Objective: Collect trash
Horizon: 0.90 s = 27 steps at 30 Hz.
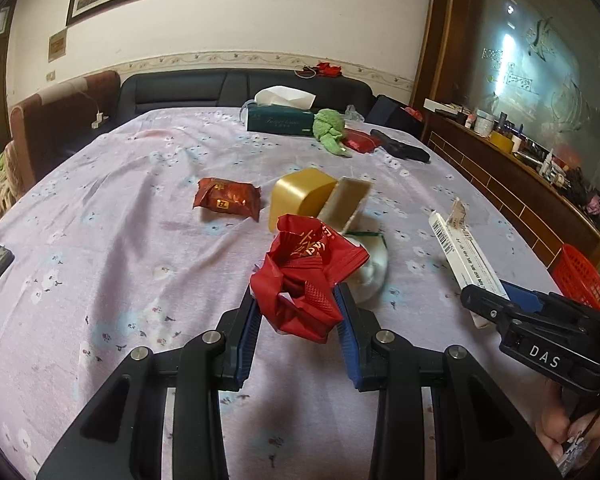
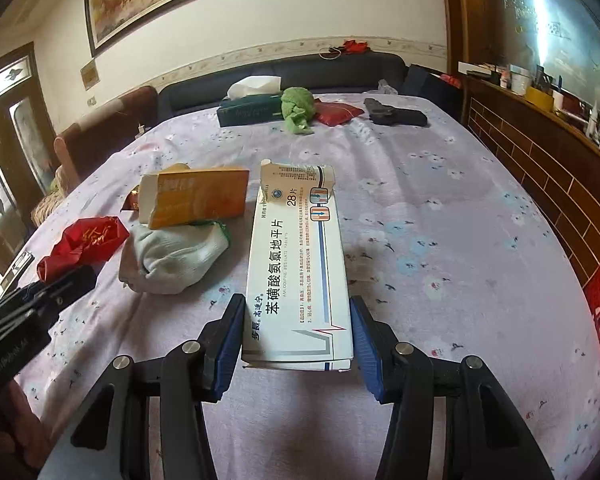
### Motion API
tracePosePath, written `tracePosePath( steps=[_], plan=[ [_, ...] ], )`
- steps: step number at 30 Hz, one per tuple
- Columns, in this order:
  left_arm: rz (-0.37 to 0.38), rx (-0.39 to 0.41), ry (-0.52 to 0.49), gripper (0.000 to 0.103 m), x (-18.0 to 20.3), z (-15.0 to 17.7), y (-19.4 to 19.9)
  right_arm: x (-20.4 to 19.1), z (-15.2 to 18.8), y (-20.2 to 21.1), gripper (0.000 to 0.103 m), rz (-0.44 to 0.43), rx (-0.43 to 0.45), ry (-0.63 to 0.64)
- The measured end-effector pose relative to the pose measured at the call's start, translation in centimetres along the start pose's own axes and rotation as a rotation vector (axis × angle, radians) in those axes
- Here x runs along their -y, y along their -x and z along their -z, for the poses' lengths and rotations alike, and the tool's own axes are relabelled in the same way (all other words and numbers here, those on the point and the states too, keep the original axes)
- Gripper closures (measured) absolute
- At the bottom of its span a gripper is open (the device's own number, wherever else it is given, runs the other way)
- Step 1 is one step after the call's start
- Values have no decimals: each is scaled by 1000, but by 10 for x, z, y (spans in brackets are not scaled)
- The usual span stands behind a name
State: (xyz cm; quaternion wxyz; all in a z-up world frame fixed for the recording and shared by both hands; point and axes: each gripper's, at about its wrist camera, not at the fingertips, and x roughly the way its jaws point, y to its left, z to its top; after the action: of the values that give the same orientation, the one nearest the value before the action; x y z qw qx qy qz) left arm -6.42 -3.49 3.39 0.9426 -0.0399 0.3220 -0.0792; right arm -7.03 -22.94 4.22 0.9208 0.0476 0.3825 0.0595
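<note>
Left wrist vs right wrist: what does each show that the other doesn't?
Left wrist only: a red snack packet and a gold box.

Right wrist only: the printed face of the white carton, held flat between the right tool, and glazed doors at the far left.

Both: the left tool shut on a crumpled red wrapper, the white sock, the orange carton, tissue box, green cloth, red basket.
</note>
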Motion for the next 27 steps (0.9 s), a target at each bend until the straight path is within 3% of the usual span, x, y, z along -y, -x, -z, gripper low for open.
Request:
tracePosePath(
  steps=[8,27],
  plan=[
    [1,-18,-28,68,13,9,-4,0,7,6,48,-7,27,2],
    [-17,27,-52,68,20,15,5,2,8,7,48,-48,43,3]
  ],
)
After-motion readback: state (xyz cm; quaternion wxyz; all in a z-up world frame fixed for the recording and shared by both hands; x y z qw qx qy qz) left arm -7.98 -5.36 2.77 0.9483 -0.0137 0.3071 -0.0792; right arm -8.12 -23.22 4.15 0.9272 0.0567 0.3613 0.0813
